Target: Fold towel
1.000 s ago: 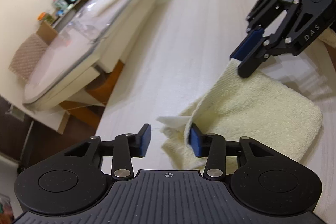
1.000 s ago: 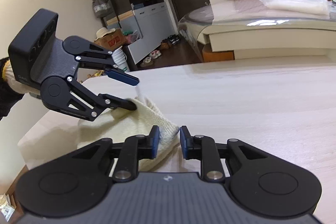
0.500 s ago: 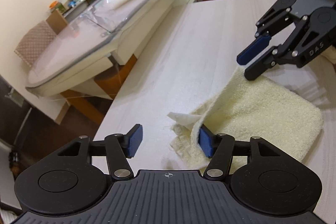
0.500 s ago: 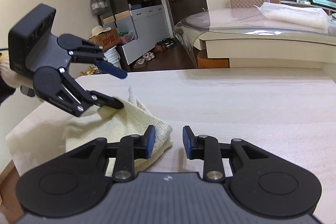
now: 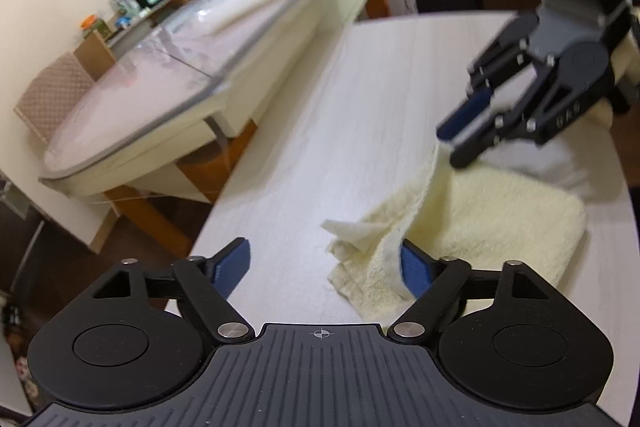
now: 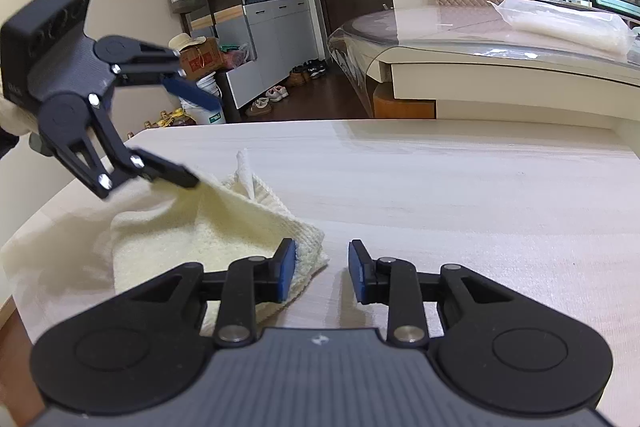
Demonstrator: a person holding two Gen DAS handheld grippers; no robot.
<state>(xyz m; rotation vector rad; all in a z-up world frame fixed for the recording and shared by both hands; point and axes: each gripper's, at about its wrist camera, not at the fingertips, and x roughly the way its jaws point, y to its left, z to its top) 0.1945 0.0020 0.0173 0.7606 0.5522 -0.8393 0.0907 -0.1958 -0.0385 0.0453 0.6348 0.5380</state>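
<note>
Since the earlier frames the left tongs (image 5: 324, 261) had been spreading and had drawn up and back a little from the towel (image 5: 492, 219), which lay folded into a thick cream pad on the pale counter (image 5: 360, 115). Seen from the left wrist, those tongs stood wide apart, one blue pad over bare counter and the other just touching the loose, rumpled corner at the towel's near end; nothing was pinched between them. Farther off in the same view the right tongs (image 5: 460, 139) hung above the far edge, where a ridge of cloth rose toward their tips; motion blur made it hard to tell whether that edge was caught. From the right wrist, the right tongs (image 6: 322, 269) were partly open with only counter in the gap, the towel's corner (image 6: 308, 243) lying against the outer side of one pad. The left tongs (image 6: 192, 139) showed there wide open, their lower finger resting on a raised fold. This looked like the release after a fold had been laid over. The next move probably called for tucking in the stray corner and pressing the pad flat, or regripping an edge if another fold was wanted.
</note>
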